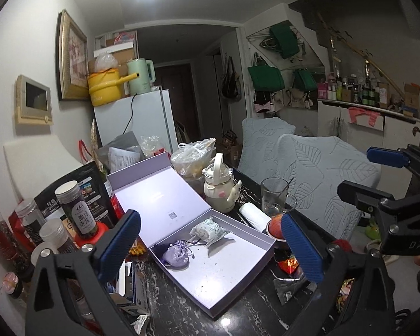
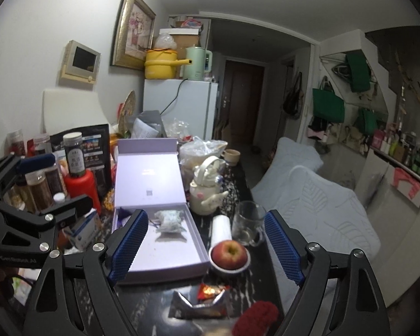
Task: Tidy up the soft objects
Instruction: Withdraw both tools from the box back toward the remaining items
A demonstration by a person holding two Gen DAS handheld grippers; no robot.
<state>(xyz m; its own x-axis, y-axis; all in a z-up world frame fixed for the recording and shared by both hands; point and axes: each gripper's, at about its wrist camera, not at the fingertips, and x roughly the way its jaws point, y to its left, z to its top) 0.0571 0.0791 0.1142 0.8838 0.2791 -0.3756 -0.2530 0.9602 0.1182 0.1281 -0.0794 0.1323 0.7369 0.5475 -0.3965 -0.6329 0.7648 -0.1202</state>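
Sachets already lie in the lilac box [image 1: 246, 274] ahead of your left gripper [image 1: 212, 249]: a purple drawstring pouch [image 1: 176, 255] and a pale printed pillow [image 1: 208, 230], both limp cloth on stiff, smooth card. Both grippers stand spread with nothing between the pads. I judge you are between picks. Next, likely, comes the red knitted piece [image 2: 256, 319], nubbly and rounded, low and just inside your right gripper [image 2: 207, 249]; dip down and close gently, clear of the foil wrapper [image 2: 198, 303].
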